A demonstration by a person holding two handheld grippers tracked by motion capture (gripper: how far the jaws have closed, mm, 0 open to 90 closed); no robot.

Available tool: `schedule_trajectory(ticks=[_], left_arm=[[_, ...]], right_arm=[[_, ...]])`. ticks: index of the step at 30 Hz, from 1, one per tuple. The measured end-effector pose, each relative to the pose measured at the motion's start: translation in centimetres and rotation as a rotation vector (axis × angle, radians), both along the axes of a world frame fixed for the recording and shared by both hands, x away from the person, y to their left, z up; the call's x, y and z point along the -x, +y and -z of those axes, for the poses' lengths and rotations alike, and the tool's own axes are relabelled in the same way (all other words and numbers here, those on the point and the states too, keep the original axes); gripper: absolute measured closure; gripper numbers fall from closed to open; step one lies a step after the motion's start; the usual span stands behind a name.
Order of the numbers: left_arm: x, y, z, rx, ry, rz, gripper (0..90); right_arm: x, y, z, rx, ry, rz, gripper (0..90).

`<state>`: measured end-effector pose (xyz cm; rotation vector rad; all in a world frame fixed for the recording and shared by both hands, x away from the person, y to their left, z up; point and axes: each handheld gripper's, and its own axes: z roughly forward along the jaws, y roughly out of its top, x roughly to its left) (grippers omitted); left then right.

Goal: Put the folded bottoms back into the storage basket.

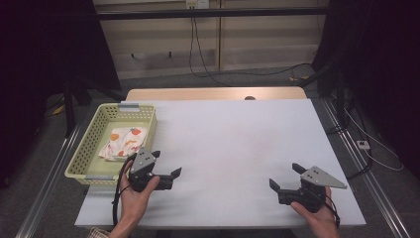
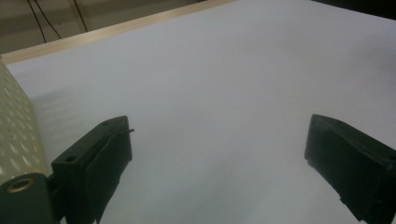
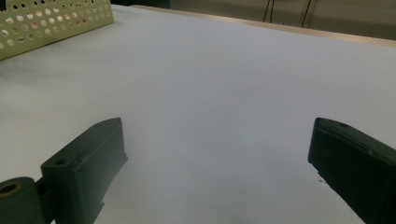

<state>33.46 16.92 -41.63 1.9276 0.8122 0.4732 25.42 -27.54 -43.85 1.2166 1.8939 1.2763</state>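
Both tools gape empty over the white counter: left tool beside the pale-yellow perforated plastic basket, whose orange-printed white cloth the high view reveals; right tool well apart.

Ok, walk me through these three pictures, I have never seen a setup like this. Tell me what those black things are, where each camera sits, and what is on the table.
No robot here: a person holds a hand tool in each hand. The left black two-jaw tongs and the right black two-jaw tongs both stand wide open and hold nothing.

The high view looks down from above the person's side. The other two pictures come from cameras riding on each tool, looking along its own black jaws, with bare table between them.

On the white rectangular table sits a pale yellow perforated plastic basket at the left edge. Inside lies a crumpled white cloth with orange print. The left tongs hover just beside the basket.
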Motion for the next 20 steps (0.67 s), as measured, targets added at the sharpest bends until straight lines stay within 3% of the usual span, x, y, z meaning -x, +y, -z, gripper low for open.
schedule_trajectory(ticks=[4, 10, 12, 20], left_arm=[[0.3, -0.4, 0.8, -0.001, -0.002, 0.0, 9.1], [0.7, -0.3, 2.2, 0.05, 0.042, 0.012, 7.7], [1.0, -0.3, 2.5, 0.026, 0.045, 0.02, 7.6], [0.9, -0.3, 2.5, 0.015, 0.018, 0.01, 6.7]], right_arm=[[0.0, 0.0, 0.0, -0.002, 0.003, 0.0, 4.1], [0.0, -0.1, 0.0, 0.0, 0.001, 0.005, 4.1], [0.1, -0.2, -0.1, 0.004, -0.002, 0.002, 4.1], [0.1, -0.3, -0.1, -0.002, -0.005, 0.014, 4.2]])
